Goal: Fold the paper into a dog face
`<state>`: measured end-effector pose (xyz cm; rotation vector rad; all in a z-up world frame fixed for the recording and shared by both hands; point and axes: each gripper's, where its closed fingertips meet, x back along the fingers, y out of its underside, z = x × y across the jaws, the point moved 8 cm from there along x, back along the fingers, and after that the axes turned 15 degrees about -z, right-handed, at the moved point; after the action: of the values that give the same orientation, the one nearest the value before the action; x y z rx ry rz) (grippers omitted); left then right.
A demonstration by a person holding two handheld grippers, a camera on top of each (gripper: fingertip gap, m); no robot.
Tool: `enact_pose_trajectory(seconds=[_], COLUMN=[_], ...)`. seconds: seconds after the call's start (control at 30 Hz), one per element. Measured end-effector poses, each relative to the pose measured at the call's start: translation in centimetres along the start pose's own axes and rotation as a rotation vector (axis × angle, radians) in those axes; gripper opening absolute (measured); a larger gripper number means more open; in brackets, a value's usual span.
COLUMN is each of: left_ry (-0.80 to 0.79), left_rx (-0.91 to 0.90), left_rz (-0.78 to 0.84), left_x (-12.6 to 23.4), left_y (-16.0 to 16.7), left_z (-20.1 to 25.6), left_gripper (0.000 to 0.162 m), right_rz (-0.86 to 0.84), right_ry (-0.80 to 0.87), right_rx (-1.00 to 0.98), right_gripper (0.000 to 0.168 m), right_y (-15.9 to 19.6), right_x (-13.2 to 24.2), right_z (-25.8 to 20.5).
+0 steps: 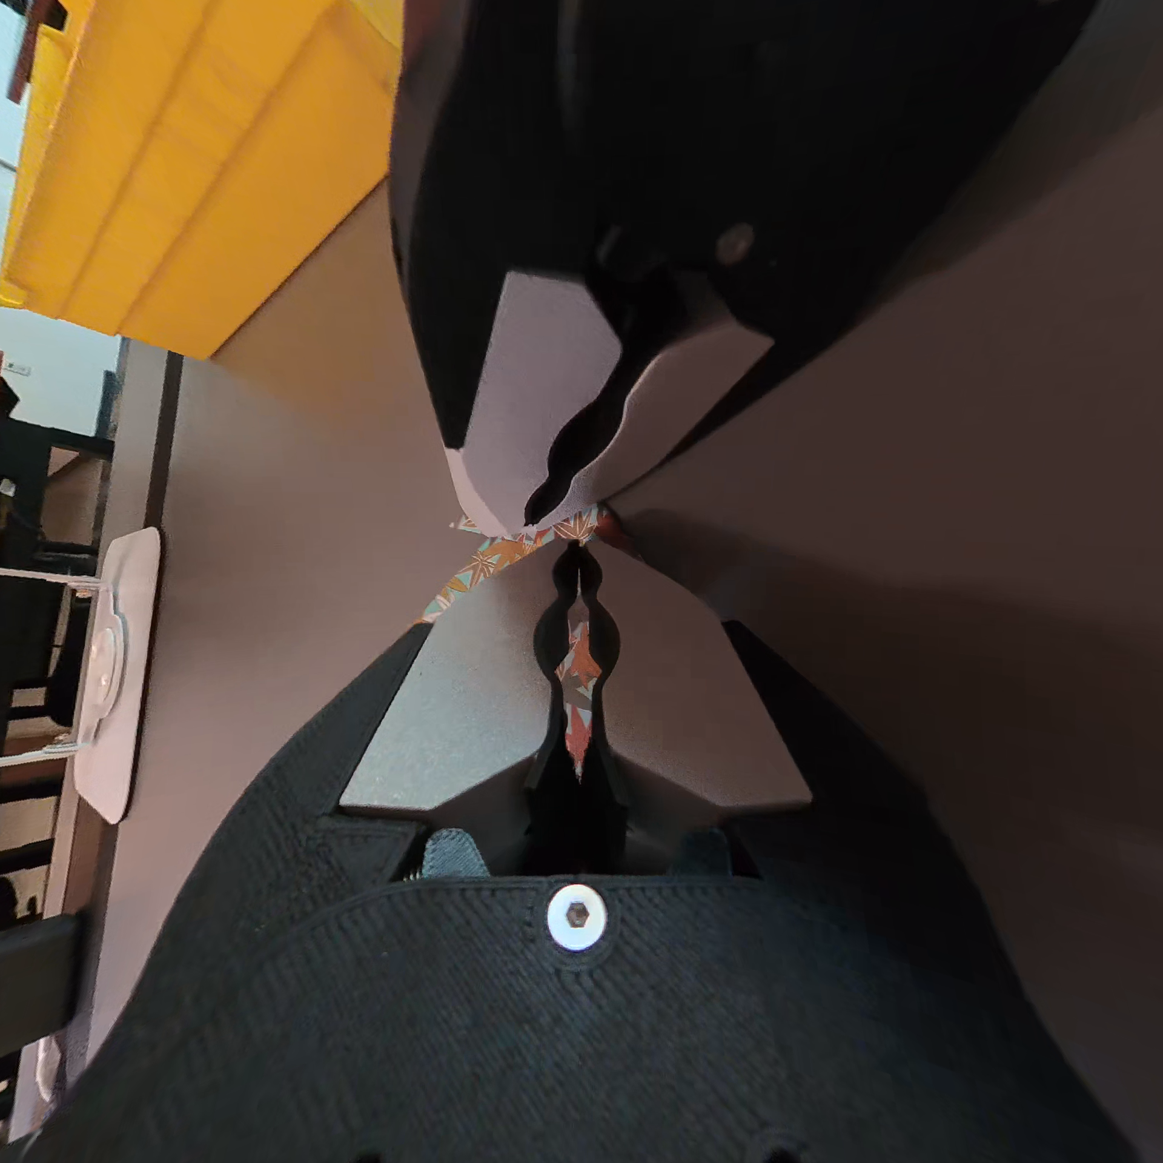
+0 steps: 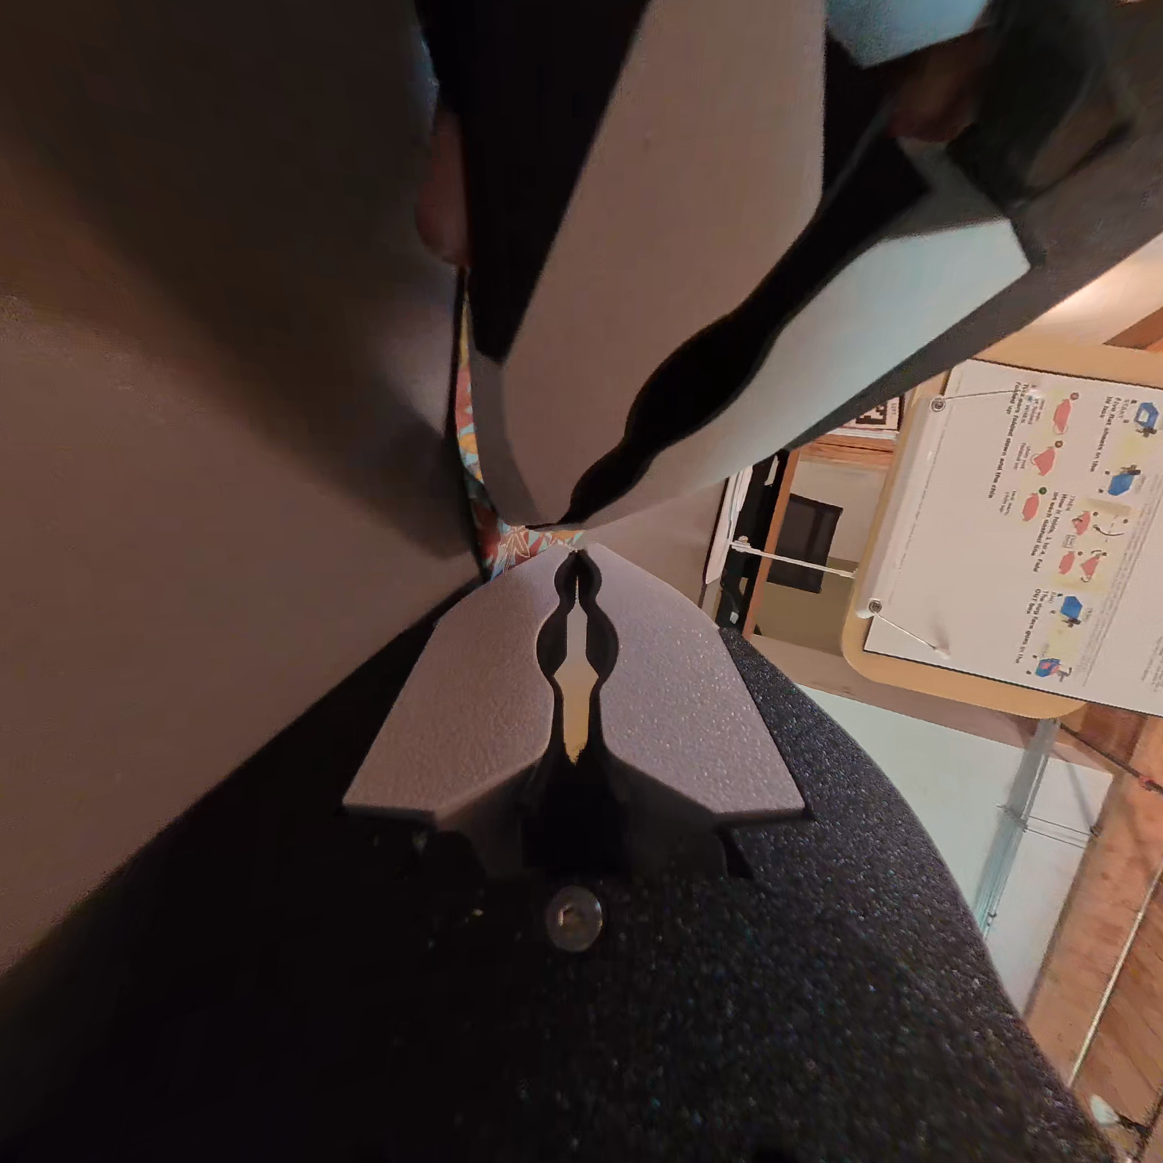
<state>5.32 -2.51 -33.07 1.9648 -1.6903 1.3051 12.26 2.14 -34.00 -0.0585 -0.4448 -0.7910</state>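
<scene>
Both grippers' tips pinch the patterned paper [image 1: 497, 560].

The left gripper [image 1: 576, 554] has a black ribbed printed body, pale grey fingers [image 1: 453, 705] with wavy black inner edges, and one silver hex screw; the right gripper [image 2: 576, 557] looks alike. Its black shell is grainy, its screw darker.

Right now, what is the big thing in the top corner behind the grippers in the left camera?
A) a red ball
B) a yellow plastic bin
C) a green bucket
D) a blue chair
B: a ribbed yellow plastic bin sits on the brown table beyond the left hand-held gripper, which is pinching the leaf-patterned paper.
</scene>
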Motion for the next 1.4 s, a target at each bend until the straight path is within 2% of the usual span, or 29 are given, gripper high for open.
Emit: enact_pose_trajectory(seconds=[0.2, 0.4, 0.5, 0.63, 0.8, 0.87, 0.93, 1.03, 1.07, 1.17, 1.27, 1.33, 1.4], left_ry=[-0.006, 0.073, 0.045, 0.021, 0.012, 0.014, 0.026, 0.020, 0.021, 0.056, 0.105, 0.142, 0.259], left_rx=[-0.104, -0.057, -0.100, -0.109, -0.117, -0.124, -0.110, -0.115, -0.116, -0.081, -0.023, 0.081, 0.148], left_rz=[0.031, 0.112, 0.100, 0.108, 0.120, 0.121, 0.133, 0.131, 0.127, 0.129, 0.130, 0.202, 0.244], left_x=[0.1, 0.0, 0.0, 0.1, 0.0, 0.0, 0.0, 0.0, 0.0, 0.0, 0.5, 1.4, 1.6], left_y=[0.1, 0.5, 0.4, 0.5, 0.6, 0.6, 0.7, 0.7, 0.6, 0.6, 0.9, 1.0, 0.9], left_z=[0.1, -0.1, 0.1, 0.2, 0.3, 0.2, 0.2, 0.2, 0.2, 0.0, -1.0, -3.0, -4.9], left_gripper=[0.000, 0.000, 0.000, 0.000, 0.000, 0.000, 0.000, 0.000, 0.000, 0.000, 0.000, 0.000, 0.000], right_rz=[0.031, 0.154, 0.155, 0.304, 0.278, 0.198, 0.088, 0.140, 0.188, 0.232, 0.235, 0.238, 0.248], right_ry=[-0.012, -0.026, 0.052, -0.041, -0.145, -0.188, -0.163, -0.060, -0.093, -0.207, -0.181, -0.159, -0.125], right_rx=[-0.001, 0.082, 0.089, 0.146, 0.171, 0.186, 0.244, 0.219, 0.180, 0.184, 0.185, 0.221, 0.264], right_gripper=[0.000, 0.000, 0.002, 0.000, 0.000, 0.000, 0.000, 0.000, 0.000, 0.000, 0.000, 0.000, 0.000], right_y=[0.2, 0.7, 1.9, 1.2, 1.2, 2.1, 3.8, 3.8, 3.0, 1.4, 1.4, 1.4, 1.4], right_x=[-0.1, -0.3, -0.4, 1.6, 1.3, 0.3, -0.8, -0.1, 0.5, 1.3, 1.1, 1.1, 1.2], right_z=[0.1, 0.3, 1.3, 0.5, 0.3, 0.8, 1.1, 2.2, 2.2, 0.9, 0.6, 0.5, 0.4])
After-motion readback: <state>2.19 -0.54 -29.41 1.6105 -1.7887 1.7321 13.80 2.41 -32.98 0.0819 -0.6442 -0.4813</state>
